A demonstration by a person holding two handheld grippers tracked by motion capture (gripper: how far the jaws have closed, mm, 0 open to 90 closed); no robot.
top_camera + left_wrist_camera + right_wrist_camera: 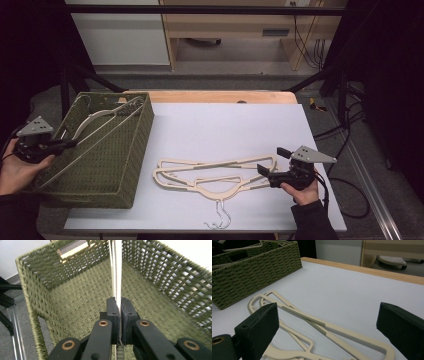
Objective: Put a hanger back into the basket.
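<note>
Setting: a laboratory or test room. Indicators: black metal frame enclosing the white-topped wooden table, loose black cables (floor level), plain pale wooden furniture behind.

Basket on the table's left side, one hanger inside it, two hangers overlapping on the table to its right, near the front edge.

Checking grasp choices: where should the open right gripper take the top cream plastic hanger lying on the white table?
Probably its long straight bar, approached from the right gripper side with jaws astride it: the bar is thin, flat and unobstructed, while the hooks overhang the table's near edge.
</note>
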